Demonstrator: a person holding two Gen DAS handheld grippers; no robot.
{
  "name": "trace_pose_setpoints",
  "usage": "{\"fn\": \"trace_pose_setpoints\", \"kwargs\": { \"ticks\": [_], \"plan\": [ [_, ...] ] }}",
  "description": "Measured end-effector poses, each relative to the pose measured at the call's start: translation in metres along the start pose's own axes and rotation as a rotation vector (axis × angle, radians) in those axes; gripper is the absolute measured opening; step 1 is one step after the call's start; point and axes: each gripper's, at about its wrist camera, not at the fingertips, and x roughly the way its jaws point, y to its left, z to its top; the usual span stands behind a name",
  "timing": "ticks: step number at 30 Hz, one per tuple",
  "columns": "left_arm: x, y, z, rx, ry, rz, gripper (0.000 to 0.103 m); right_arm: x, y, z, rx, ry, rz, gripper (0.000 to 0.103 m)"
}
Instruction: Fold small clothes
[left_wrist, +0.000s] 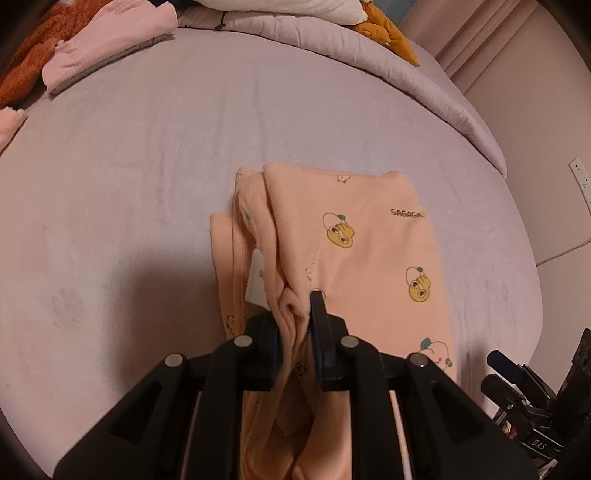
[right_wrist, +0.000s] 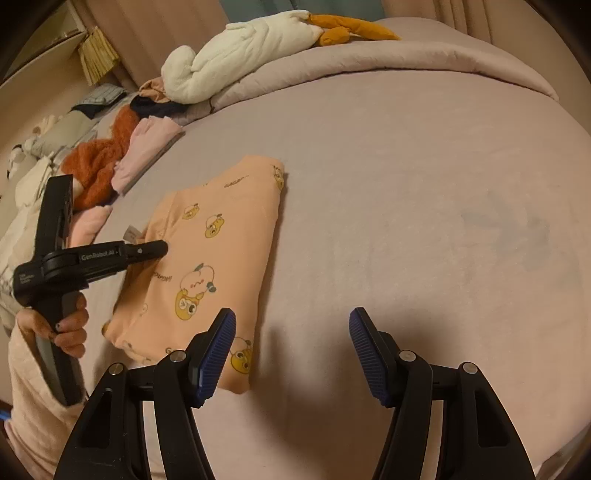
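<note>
The left gripper (left_wrist: 301, 314) has its fingers pinched on a bunched edge of the peach garment (right_wrist: 218, 251), which lies partly folded near the middle of the bed (right_wrist: 406, 184). The right gripper (right_wrist: 291, 343) hovers wide and empty at its near right edge; next, probably, carry the pinched edge over, or release and smooth it

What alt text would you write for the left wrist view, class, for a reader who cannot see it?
The left gripper is shut on a bunched edge of a peach garment printed with yellow cartoon characters, which lies partly folded on a lilac bed sheet. Folded pink clothes sit at the far left.
</note>
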Motion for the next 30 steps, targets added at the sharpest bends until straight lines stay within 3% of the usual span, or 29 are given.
{"fn": "trace_pose_setpoints", "kwargs": {
  "ticks": [7, 12, 16, 26, 30],
  "plan": [
    [-0.004, 0.003, -0.004, -0.032, -0.006, 0.002, 0.024, 0.001, -0.002, -0.002, 0.018, 0.006, -0.007, 0.064],
    [-0.033, 0.002, -0.012, -0.050, -0.034, -0.028, 0.035, 0.003, -0.001, -0.001, 0.018, 0.013, -0.005, 0.064],
    [-0.054, 0.003, -0.031, -0.065, -0.066, -0.061, 0.055, 0.007, 0.001, -0.002, 0.023, 0.024, 0.022, 0.064],
    [-0.034, 0.025, -0.084, -0.140, 0.051, -0.106, 0.056, 0.029, 0.021, -0.010, 0.006, 0.102, 0.124, 0.064],
    [-0.034, 0.025, -0.086, -0.141, 0.035, -0.128, 0.056, 0.037, 0.026, -0.014, 0.019, 0.134, 0.163, 0.064]
  ]
}}
